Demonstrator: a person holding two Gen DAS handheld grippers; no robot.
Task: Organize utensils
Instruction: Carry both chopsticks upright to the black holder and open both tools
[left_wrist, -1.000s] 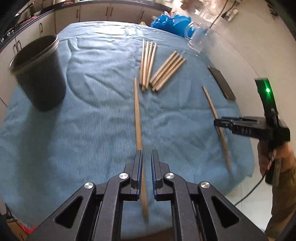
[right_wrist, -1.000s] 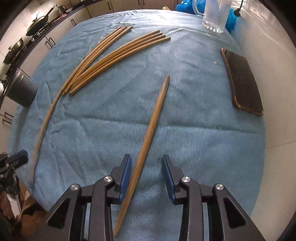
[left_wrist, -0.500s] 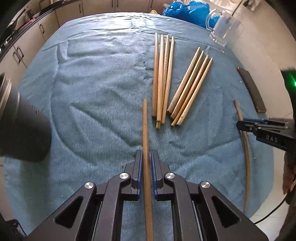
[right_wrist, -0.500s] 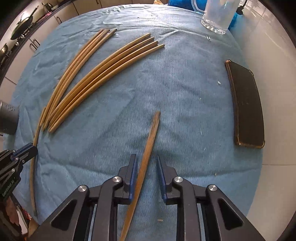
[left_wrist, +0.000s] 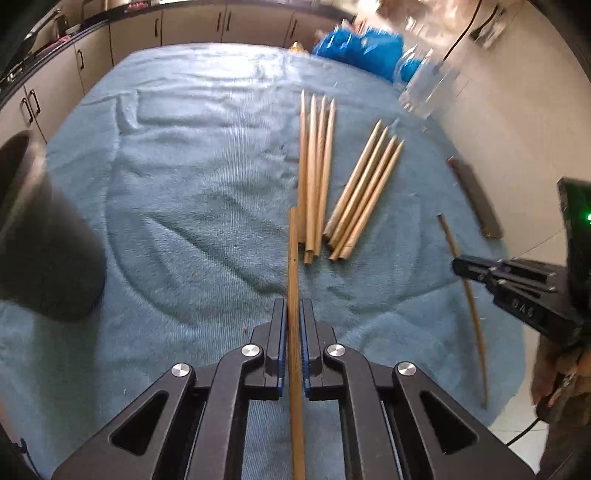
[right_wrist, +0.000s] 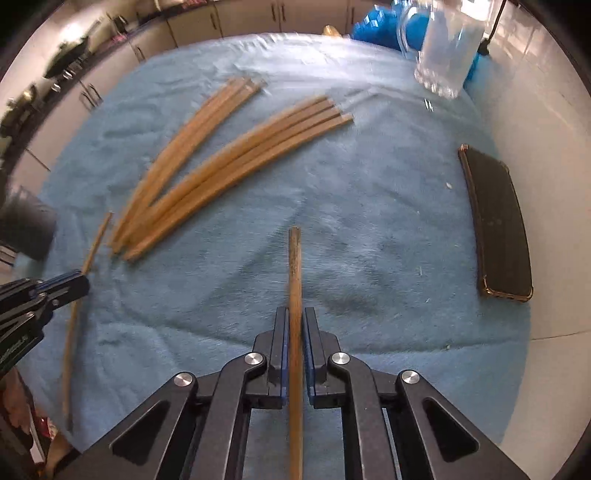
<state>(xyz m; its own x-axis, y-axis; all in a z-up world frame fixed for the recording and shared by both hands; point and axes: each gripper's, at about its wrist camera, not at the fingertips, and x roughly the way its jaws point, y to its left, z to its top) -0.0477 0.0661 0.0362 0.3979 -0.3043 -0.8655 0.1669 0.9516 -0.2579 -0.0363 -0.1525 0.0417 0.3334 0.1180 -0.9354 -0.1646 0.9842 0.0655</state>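
Over the blue towel (left_wrist: 177, 221) we hold two wooden chopsticks, one per tool. Our left gripper (left_wrist: 293, 317) is clamped on one chopstick (left_wrist: 293, 273), whose tip reaches the near end of the first bundle of four chopsticks (left_wrist: 314, 173). Our right gripper (right_wrist: 294, 325) pinches a second chopstick (right_wrist: 294, 269). A second bundle (left_wrist: 364, 195) lies just right of the first. The black cup (left_wrist: 40, 236) stands at the left, a dark phone (right_wrist: 496, 225) at the right, a glass mug (right_wrist: 447, 48) beyond.
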